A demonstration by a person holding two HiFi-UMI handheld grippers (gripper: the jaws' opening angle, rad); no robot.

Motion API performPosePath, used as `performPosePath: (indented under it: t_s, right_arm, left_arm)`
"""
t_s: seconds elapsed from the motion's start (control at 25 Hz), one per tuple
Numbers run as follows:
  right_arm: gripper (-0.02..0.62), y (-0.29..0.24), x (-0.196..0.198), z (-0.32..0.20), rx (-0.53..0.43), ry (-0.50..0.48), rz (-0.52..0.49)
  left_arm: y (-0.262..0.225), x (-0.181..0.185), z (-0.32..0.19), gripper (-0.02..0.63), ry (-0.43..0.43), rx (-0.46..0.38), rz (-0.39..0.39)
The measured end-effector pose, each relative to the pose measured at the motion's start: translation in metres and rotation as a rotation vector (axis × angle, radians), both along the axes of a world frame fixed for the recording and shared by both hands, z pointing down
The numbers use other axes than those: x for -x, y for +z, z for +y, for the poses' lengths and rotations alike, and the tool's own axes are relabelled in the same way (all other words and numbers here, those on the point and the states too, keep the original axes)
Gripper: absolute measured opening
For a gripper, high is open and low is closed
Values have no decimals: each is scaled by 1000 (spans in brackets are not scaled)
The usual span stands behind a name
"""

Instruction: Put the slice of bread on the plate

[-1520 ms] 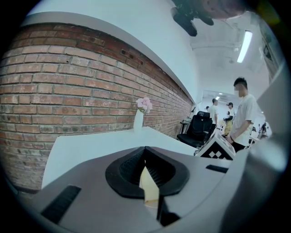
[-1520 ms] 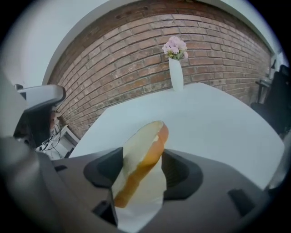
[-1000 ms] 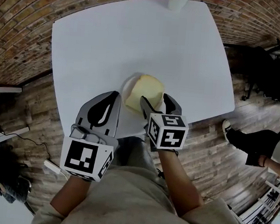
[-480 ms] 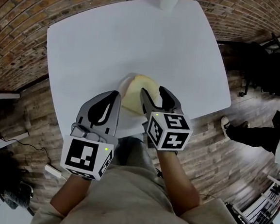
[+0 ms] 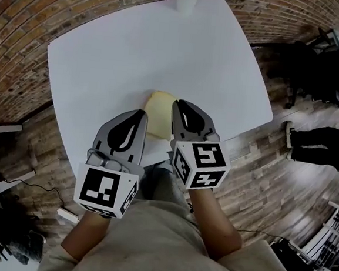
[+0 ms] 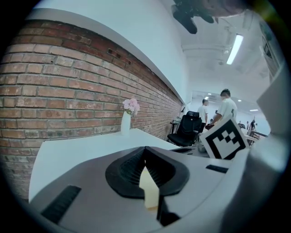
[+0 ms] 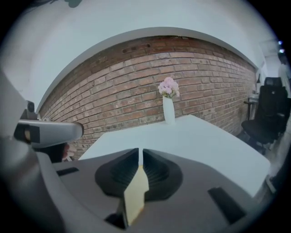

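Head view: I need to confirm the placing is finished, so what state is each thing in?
slice of bread: lying flat on the plate, gripped by neither gripper.
left gripper: jaws together, holding nothing.
right gripper: jaws closing, almost together, not on the bread.
vase of flowers: upright on the table.

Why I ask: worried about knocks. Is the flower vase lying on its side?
No, the vase stands upright at the far edge of the table, with pink flowers on top.
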State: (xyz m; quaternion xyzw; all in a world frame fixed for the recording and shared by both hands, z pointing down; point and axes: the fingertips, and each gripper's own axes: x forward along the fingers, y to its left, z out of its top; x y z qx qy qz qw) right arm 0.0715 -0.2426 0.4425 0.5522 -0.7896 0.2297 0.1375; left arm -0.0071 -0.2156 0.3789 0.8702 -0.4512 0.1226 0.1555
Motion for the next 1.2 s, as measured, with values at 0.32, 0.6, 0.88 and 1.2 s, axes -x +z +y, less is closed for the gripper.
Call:
performPosePath:
  t_s: [0.32,0.6,0.88,1.2]
  right_arm:
    - [9,-57,6,8,-153,-36,63]
    - [8,-118,15,24,-285,-54,90]
    - [8,-155,20,45,-355,-47,86]
    - [6,-180,32,80,-394,-66,82]
  left_arm:
    - [-23,-10,1,11,25,-53,21]
    - [-64,-15,8,11,42,-134,41]
    - [-98,-17,25,11,65,-184,58]
    - [-118,-15,54,11,94,-221,58]
